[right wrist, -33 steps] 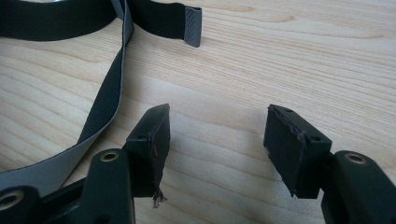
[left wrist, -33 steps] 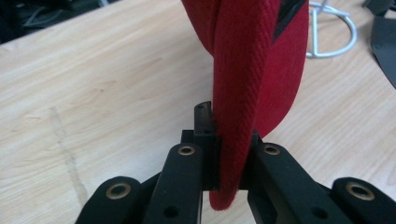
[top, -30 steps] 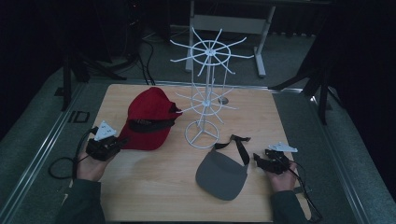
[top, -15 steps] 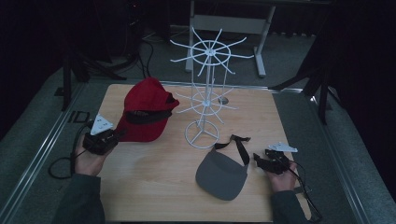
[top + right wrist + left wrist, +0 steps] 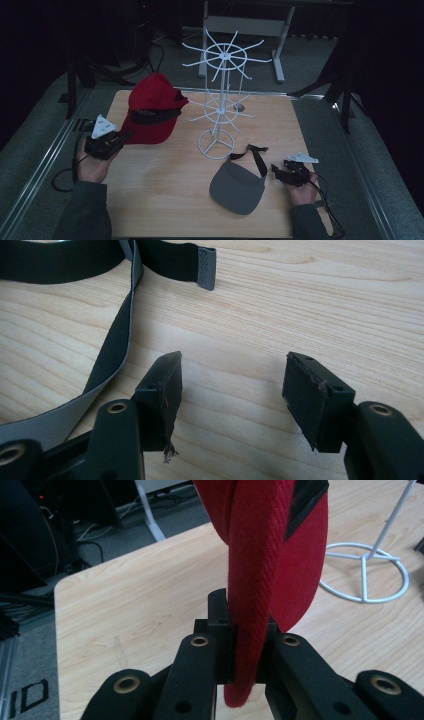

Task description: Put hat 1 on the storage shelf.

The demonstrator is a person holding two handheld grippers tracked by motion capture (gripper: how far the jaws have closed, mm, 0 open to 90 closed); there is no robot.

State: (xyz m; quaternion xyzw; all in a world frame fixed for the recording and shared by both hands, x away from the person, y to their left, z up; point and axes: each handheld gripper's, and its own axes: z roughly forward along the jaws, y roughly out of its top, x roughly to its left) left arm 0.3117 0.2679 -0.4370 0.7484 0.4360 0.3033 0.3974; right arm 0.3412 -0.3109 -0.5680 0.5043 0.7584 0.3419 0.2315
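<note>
A red cap [image 5: 152,107] hangs tilted above the table's left side, and my left gripper [image 5: 122,136] is shut on the edge of its brim. In the left gripper view the red brim [image 5: 260,580] stands on edge, pinched between the black jaws [image 5: 245,625]. A grey visor [image 5: 237,187] lies flat at the front right, its black strap [image 5: 257,157] spread behind it. My right gripper [image 5: 277,170] rests just right of the visor. Its jaws [image 5: 232,390] stand open over bare wood, with the strap [image 5: 115,340] to their left.
A white wire display rack [image 5: 220,100] with spoke arms stands mid-table on a round base [image 5: 367,575]. The wooden table [image 5: 165,200] has rails and grey floor on both sides. Dark stands and cables sit behind it.
My left gripper has lifted the red cap off the table and drawn it a little to the left. The right gripper and the visor have stayed put.
</note>
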